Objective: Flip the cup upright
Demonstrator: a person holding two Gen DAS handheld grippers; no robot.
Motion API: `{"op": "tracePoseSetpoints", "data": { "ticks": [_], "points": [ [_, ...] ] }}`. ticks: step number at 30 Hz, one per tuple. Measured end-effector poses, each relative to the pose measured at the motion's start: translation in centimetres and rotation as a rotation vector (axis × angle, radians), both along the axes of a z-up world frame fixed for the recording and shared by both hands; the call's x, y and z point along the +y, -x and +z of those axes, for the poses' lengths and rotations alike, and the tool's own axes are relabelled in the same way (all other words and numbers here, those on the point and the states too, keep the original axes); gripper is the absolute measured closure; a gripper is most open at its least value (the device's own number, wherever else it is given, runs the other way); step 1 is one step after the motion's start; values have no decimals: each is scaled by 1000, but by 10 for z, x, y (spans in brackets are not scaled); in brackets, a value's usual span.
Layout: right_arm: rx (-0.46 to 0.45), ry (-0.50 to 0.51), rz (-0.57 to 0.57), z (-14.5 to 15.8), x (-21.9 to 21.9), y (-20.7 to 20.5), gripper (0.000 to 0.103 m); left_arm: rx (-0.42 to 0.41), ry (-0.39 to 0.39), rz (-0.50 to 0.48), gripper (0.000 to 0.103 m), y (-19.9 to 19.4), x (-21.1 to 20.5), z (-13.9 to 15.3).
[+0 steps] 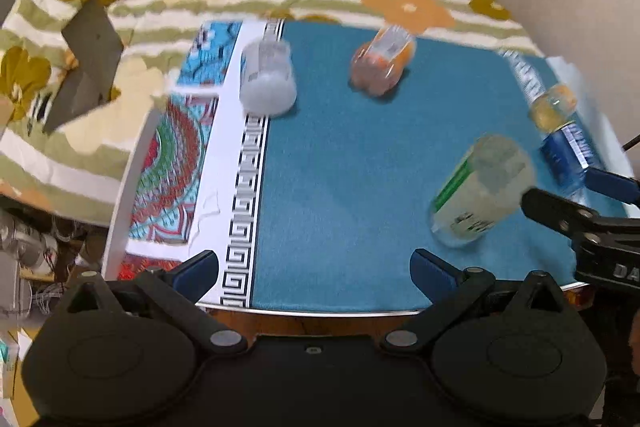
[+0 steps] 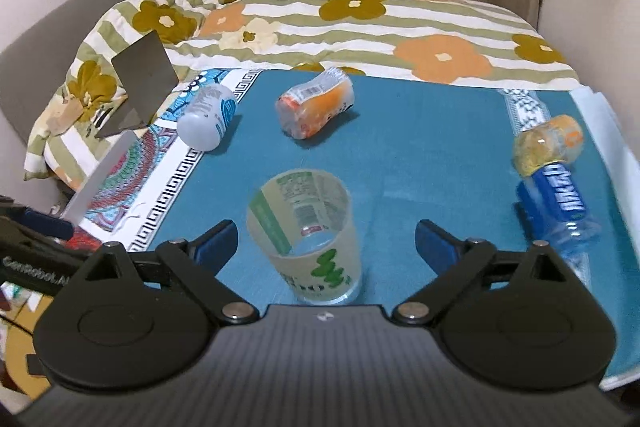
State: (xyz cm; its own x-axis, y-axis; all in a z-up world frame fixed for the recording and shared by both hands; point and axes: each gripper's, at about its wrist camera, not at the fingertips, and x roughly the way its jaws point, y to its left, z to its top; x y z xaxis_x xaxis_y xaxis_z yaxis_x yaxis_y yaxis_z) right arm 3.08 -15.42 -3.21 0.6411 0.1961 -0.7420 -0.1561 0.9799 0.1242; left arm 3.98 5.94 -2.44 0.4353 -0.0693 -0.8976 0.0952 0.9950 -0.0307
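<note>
Jaws of right gripper (image 2: pixel 325 242) apart; cup (image 2: pixel 308 239) upright between, untouched.

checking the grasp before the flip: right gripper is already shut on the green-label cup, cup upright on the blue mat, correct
Not quite. The right gripper is open, not shut: in the right wrist view its blue fingers stand wide on either side of the green-label cup without touching it. The rest holds: the cup stands upright on the blue mat.
</note>
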Motion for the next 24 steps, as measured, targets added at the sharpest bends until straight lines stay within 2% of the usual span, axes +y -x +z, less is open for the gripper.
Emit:
{"op": "tracePoseSetpoints", "data": {
  "ticks": [4,8,12,16,24],
  "points": [
    [42,44,-23,35,-14,13,0,-62,1,-14,0,12,-10,27],
    [91,91,-72,53,-29,26,0,-106,16,-10,0,24,-19,42],
    [175,123,-108,51,-40,37,0,-126,1,-15,0,35,-27,44],
    [226,111,-145,42,-49,49,0,-128,-35,-20,0,46,-34,40],
    [248,110,-159,36,-52,57,0,-135,-53,-36,0,56,-40,41]
  ]
}}
